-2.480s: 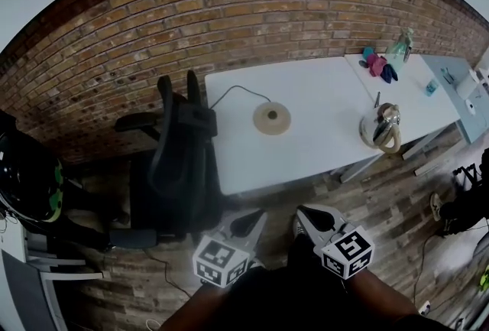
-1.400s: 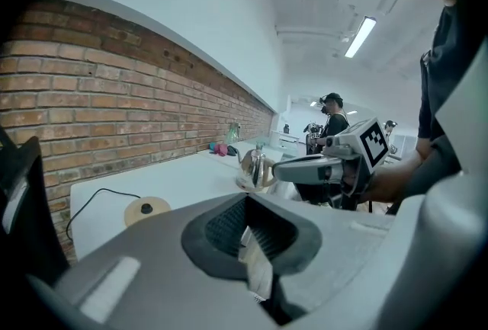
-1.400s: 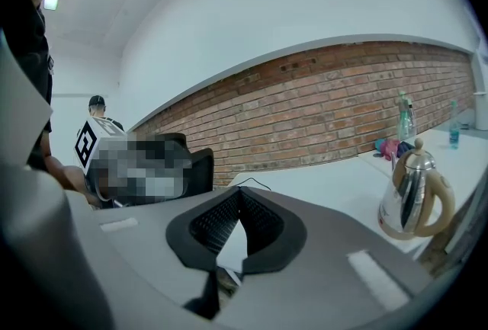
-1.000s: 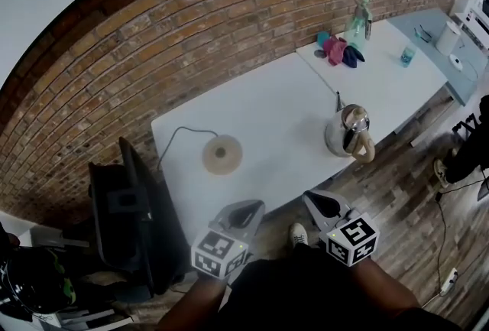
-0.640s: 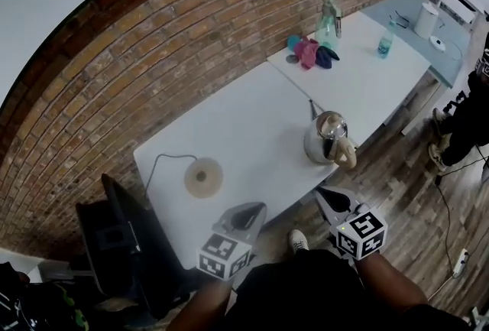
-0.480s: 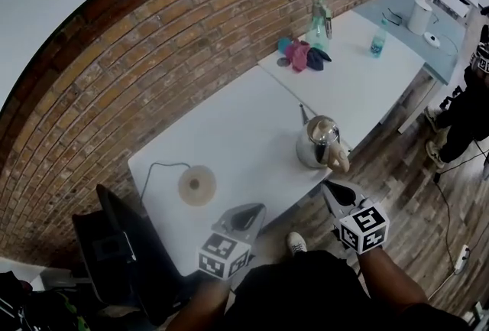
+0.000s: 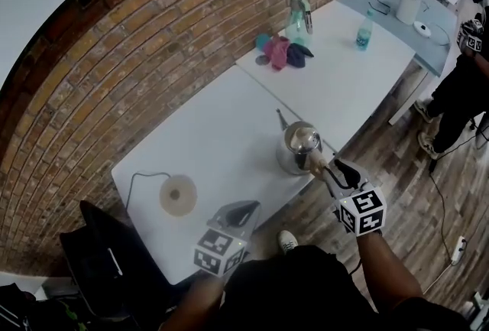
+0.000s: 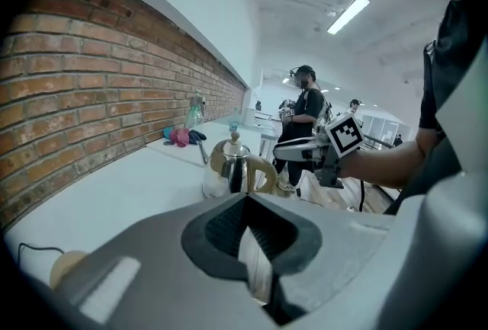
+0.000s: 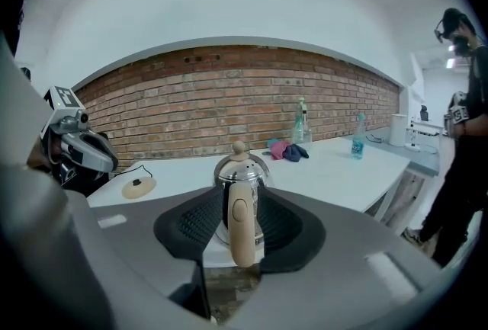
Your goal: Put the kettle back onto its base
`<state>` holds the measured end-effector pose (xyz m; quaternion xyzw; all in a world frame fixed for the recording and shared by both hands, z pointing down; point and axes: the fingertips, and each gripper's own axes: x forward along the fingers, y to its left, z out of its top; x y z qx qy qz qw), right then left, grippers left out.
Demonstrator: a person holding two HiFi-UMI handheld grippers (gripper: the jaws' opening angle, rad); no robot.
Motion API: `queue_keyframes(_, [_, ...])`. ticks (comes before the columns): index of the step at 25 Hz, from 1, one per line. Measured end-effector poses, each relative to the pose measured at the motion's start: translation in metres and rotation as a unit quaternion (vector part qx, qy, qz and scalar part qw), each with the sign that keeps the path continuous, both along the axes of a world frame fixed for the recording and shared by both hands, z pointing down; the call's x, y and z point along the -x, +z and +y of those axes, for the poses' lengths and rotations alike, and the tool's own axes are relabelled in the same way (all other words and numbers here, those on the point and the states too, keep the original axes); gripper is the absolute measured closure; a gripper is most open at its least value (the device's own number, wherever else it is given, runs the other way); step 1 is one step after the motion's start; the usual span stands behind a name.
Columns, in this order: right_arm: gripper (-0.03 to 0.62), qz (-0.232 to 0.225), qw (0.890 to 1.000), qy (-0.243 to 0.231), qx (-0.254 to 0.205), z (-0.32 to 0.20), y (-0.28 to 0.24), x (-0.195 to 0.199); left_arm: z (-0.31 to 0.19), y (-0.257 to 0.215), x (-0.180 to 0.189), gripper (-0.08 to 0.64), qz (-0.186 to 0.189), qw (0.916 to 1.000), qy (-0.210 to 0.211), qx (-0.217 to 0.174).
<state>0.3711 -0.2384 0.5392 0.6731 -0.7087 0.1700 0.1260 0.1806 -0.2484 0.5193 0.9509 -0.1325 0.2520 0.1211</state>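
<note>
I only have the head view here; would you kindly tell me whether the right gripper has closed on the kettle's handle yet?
Observer: Not yet. The right gripper has its jaws apart, and the beige handle of the polished steel kettle stands between them with a sliver of gap on each side.
Operator: Thank you. Is the left gripper carrying anything?
Observer: No. The left gripper has its jaws together, with nothing between them.
</note>
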Motion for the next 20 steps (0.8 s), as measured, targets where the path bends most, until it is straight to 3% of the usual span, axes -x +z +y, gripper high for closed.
queue_keyframes(7, [0.370,0.001,0.998,-0.029,0.046,-0.024,0.045,0.001,-0.007,0.015,-0.018,0.560,-0.020,0.9996,0.015,0.016])
queue_keyframes(14, [0.369,0.010,0.996,-0.043,0.076,-0.037,0.073,0.006,-0.019,0.022,-0.015,0.560,-0.030,0.9990,0.009,0.032])
queue_keyframes(20, [0.387,0.026,0.996,-0.043,0.074,-0.042,0.081,0.005,-0.023,0.023,-0.011,0.560,-0.034,0.9988,0.008,0.034])
